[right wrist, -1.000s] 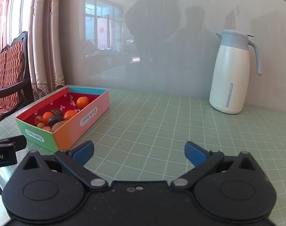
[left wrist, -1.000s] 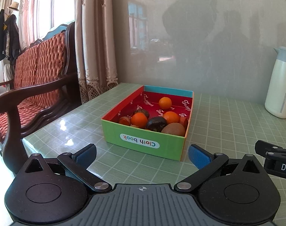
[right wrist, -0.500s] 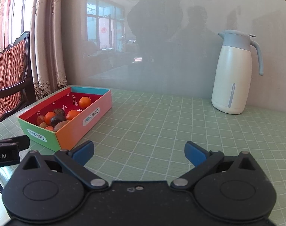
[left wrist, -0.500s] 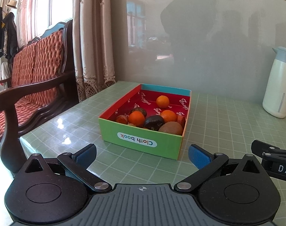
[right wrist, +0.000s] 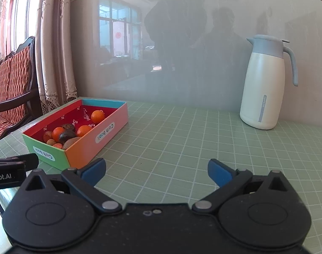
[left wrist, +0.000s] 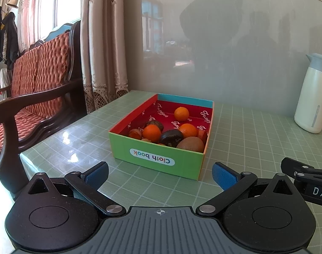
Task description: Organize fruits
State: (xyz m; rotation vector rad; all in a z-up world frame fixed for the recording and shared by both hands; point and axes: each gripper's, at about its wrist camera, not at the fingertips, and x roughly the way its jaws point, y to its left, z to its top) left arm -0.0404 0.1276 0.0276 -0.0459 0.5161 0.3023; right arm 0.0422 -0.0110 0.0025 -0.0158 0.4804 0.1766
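A colourful cardboard box (left wrist: 158, 158) (right wrist: 110, 124) with a red inside sits on the green checked table. It holds several fruits: oranges (left wrist: 181, 113) (right wrist: 97, 116), a dark round fruit (left wrist: 171, 138) and a brown kiwi (left wrist: 190, 144). My left gripper (left wrist: 160, 173) hovers just in front of the box's green end, open, nothing between its blue pads. My right gripper (right wrist: 156, 170) is open too, over bare table to the right of the box. Each gripper's black body shows at the edge of the other's view.
A white and grey thermos jug (right wrist: 264, 82) (left wrist: 311, 93) stands at the back right against the glossy wall. A wooden sofa with red cushions (left wrist: 34, 84) lies past the table's left edge, beside curtains (left wrist: 103, 42).
Both grippers have drawn back slightly from the box and shifted a little; the box looks marginally smaller and higher in the left wrist view. Both stay open.
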